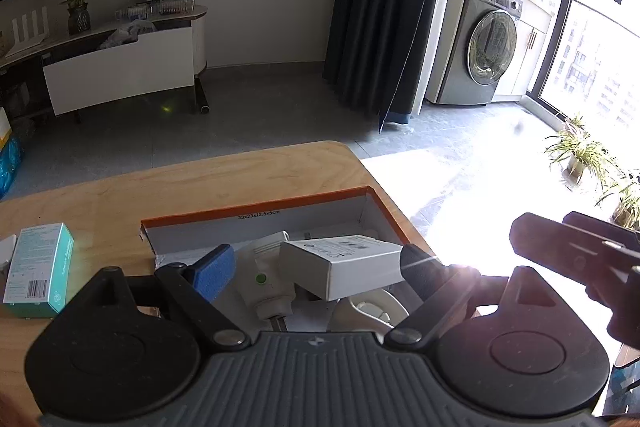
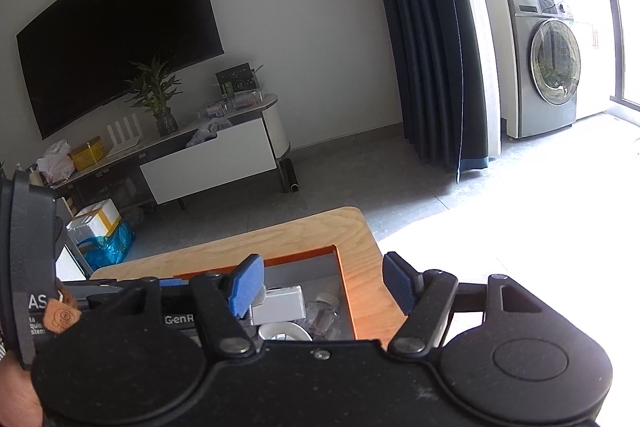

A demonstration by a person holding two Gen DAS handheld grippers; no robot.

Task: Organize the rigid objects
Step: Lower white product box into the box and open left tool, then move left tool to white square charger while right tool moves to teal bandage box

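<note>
An orange-rimmed cardboard box [image 1: 256, 207] sits on the wooden table [image 1: 120, 187]. A white carton [image 1: 352, 265], a white tube with a green dot [image 1: 264, 279] and other white items lie in it. My left gripper [image 1: 316, 267] is open above the box; the white carton lies between its fingers, apparently untouched. A teal carton [image 1: 38, 269] stands on the table to the left. My right gripper [image 2: 324, 283] is open and empty over the box's [image 2: 346, 291] right rim, where the white carton [image 2: 280, 305] also shows.
The table's far edge [image 1: 240, 155] and right edge drop to a grey floor. The right gripper's body [image 1: 576, 251] hangs just right of the left one. A TV stand [image 1: 120, 67], dark curtain [image 1: 384, 11] and washing machine [image 1: 484, 47] stand farther back.
</note>
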